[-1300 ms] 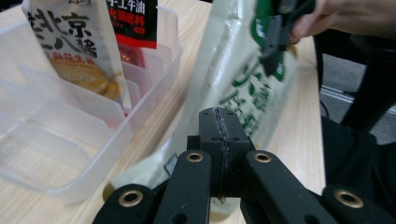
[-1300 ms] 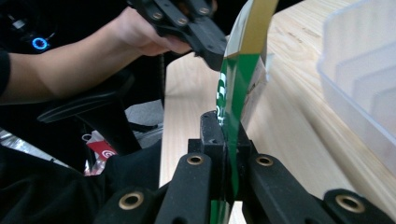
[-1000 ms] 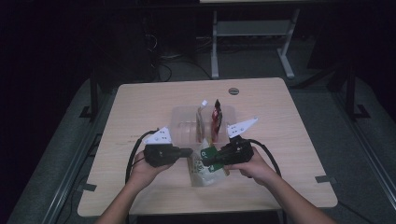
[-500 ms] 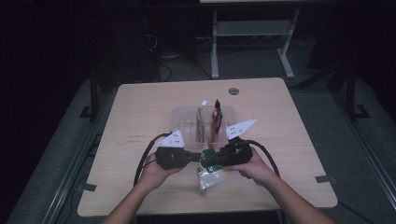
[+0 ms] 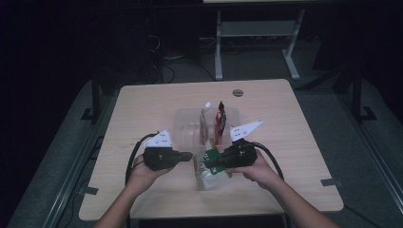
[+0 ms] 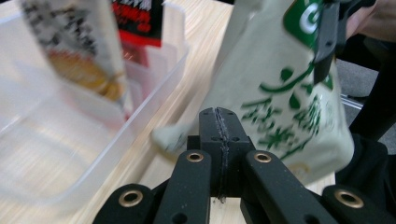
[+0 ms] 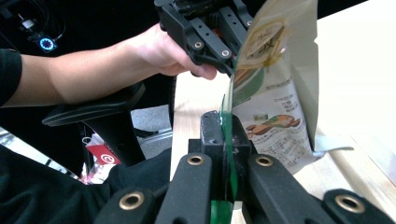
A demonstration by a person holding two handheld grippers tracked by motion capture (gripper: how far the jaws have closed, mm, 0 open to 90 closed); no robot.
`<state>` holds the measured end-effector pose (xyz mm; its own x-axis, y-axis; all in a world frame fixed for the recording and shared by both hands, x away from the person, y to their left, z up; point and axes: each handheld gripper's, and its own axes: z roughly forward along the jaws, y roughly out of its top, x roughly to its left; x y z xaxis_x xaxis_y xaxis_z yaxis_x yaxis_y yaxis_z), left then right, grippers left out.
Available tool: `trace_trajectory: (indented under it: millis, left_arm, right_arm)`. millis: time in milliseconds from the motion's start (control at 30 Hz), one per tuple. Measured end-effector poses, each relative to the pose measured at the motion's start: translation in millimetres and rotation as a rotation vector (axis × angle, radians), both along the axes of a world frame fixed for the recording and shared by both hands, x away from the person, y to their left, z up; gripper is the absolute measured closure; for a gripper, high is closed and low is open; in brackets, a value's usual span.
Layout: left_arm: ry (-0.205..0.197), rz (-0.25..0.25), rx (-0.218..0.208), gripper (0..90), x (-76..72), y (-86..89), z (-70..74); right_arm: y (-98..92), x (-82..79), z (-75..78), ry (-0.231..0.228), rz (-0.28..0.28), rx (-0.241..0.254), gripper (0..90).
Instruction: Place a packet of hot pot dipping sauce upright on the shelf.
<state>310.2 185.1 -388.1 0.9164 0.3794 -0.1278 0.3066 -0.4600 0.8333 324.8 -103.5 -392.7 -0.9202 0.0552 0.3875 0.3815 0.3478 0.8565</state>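
Matt wooden table (image 5: 294, 142), clear plastic bin (image 5: 185, 128), glossy pouch (image 6: 289, 93)

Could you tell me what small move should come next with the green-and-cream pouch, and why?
Probably carry the pouch toward the clear bin: the right gripper is shut on its edge, the left gripper is shut and empty, and two packets already stand in there.

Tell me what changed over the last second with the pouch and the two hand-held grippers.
The left hand-held gripper, jaws shut and empty, slid right toward the green-and-white pouch and now sits beside it. The right hand-held gripper stayed clamped on the pouch's edge. The clear bin and its two packets kept their places.
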Motion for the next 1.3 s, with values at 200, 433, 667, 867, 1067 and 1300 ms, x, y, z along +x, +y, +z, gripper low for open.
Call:
trace_trajectory:
  millis: [200,433,667,867,1067,1300]
  left_arm:
    - [0.071,0.037,0.045,78.2,-9.7,19.1,-3.8]
    - [0.125,0.076,0.109,57.2,-29.9,35.4,-24.8]
    - [0.122,0.092,0.121,37.1,-31.8,42.1,-29.7]
    - [0.113,0.091,0.145,30.5,-29.9,40.4,-34.3]
    - [0.114,0.080,0.147,29.6,-29.9,37.3,-37.6]
    - [0.116,0.069,0.146,29.4,-30.1,34.3,-38.5]
  right_arm:
    - [0.1,2.1,8.1,-0.032,-0.015,-0.003,90.0]
    - [5.9,8.2,16.0,-0.053,-0.020,0.000,90.0]
    - [10.9,16.3,26.4,-0.075,-0.033,0.017,89.9]
    - [14.0,28.6,41.8,-0.095,-0.053,0.018,89.9]
    - [16.7,41.5,54.2,-0.100,-0.082,0.036,89.9]
    - [22.5,55.7,65.8,-0.121,-0.111,0.047,89.9]
